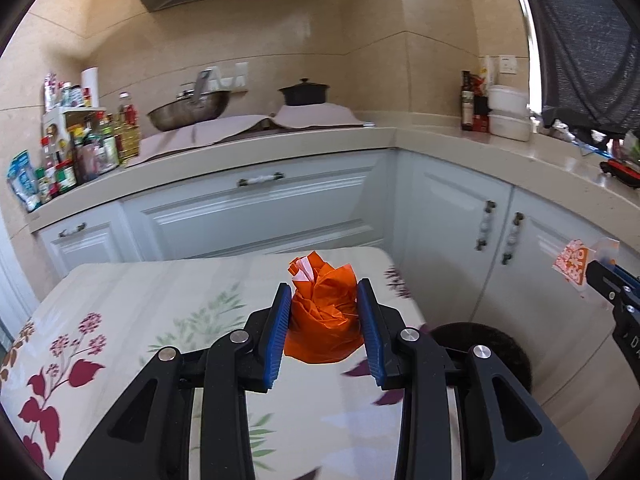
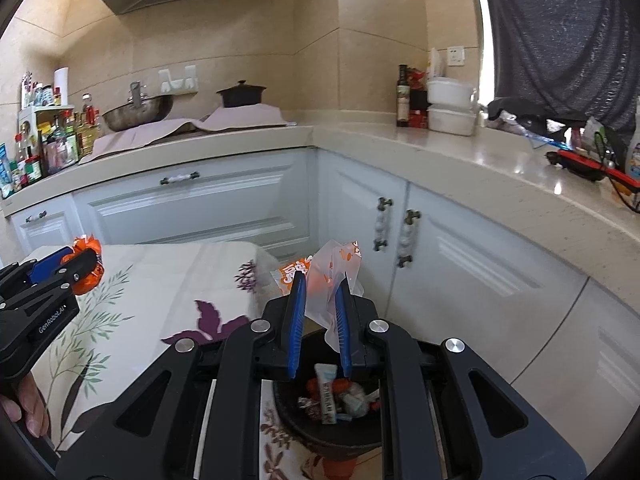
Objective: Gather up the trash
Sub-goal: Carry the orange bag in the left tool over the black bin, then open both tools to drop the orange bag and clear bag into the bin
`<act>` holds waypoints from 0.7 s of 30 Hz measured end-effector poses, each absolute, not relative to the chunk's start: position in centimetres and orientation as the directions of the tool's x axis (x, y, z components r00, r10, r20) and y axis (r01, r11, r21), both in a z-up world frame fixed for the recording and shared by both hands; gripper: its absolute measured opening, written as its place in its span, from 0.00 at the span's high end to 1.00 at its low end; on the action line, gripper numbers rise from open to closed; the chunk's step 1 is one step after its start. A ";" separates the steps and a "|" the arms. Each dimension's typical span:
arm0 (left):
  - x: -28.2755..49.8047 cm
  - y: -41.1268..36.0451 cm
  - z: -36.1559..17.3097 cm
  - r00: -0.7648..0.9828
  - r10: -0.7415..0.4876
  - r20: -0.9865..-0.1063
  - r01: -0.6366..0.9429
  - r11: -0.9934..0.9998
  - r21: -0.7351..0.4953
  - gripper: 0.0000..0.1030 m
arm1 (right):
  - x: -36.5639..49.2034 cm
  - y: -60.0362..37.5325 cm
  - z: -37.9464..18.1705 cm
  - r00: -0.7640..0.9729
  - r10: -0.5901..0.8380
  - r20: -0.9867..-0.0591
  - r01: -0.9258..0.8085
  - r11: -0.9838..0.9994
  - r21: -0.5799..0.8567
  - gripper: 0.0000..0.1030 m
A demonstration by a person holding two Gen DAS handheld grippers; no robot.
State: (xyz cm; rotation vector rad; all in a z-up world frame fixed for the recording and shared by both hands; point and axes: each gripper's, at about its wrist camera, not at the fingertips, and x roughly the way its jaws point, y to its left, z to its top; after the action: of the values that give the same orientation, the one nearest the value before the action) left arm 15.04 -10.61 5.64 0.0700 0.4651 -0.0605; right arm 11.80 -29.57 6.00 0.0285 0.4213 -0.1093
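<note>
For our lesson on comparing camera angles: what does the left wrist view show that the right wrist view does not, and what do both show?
Only the left wrist view shows the orange crumpled wrapper head-on, gripped between the left tool pads.

Only the right wrist view shows inside the dark bin, with discarded wrappers at its bottom, and a hand at the lower left.

Both show the floral tablecloth, the white cabinets, the black pot, and the right tool shut on a clear printed plastic wrapper.
</note>
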 end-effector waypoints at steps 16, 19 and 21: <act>17.6 -20.1 3.6 0.864 -0.153 -0.480 0.223 0.971 0.091 0.66 | 13.2 -35.4 3.3 0.885 -0.173 -0.433 0.199 0.980 0.016 0.86; 18.3 -21.5 2.5 0.856 -0.154 -0.494 0.238 0.965 0.112 0.66 | 13.8 -36.1 2.4 0.878 -0.176 -0.445 0.208 0.978 0.024 0.86; 18.6 -22.3 1.8 0.847 -0.154 -0.509 0.248 0.961 0.123 0.66 | 14.3 -36.7 1.7 0.871 -0.178 -0.458 0.215 0.976 0.029 0.86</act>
State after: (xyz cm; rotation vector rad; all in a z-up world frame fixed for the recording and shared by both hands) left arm 18.64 -22.32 1.82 0.1872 0.5193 -0.2133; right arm 14.27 -36.67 1.72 0.0793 0.4709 -0.2054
